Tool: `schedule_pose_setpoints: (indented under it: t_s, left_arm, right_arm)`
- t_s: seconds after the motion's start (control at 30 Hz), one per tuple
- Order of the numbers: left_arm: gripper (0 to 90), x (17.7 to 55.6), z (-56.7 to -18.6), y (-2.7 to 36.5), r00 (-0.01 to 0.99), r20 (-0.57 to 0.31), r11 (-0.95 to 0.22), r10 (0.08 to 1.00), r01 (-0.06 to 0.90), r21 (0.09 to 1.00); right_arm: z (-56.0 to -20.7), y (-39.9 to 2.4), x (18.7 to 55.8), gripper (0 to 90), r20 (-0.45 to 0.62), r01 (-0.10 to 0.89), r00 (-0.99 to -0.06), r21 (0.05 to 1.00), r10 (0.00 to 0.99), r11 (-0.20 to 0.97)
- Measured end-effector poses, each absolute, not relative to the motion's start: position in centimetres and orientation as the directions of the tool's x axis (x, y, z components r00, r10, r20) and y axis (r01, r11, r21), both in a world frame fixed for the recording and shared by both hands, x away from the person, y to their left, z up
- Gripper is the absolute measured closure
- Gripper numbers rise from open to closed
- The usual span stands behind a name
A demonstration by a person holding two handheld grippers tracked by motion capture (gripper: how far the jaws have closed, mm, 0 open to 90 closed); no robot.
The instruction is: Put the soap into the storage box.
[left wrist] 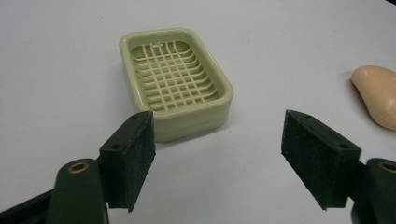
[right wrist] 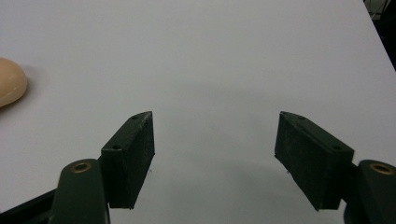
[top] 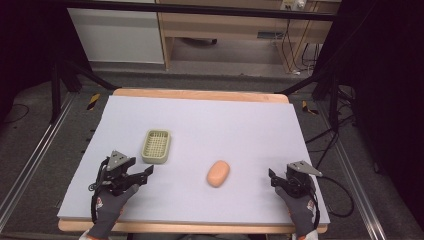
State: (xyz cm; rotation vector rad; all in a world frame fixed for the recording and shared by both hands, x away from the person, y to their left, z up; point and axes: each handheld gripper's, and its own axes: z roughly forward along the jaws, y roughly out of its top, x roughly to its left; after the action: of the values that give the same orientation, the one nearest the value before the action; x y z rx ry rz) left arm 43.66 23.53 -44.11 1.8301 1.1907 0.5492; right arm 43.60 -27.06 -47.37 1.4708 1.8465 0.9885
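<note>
Soap bar (top: 218, 173): peach oval, mid-bench (top: 240, 125), right of the green slatted soap dish (top: 156, 146) | likely hard, slippery; grip across its narrow sides | left tongs (top: 141, 175) released, empty | right tongs (top: 274, 176) released, empty

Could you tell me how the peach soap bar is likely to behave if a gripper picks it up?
The smooth, rounded peach soap bar probably slips between flat fingers. It looks solid, so likely stiff. Its domed shape may rock if nudged.
</note>
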Motion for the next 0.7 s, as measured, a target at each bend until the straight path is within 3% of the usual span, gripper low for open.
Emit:
schedule_pose_setpoints:
  t_s: [0.7]
  left_arm:
    - [24.4,44.5,-42.5,19.9,0.523,-0.056,-0.237,0.851,0.476,0.847]
  right_arm:
    - [-47.3,-26.9,43.6,28.7,0.01,0.545,-0.24,0.829,0.971,0.126]
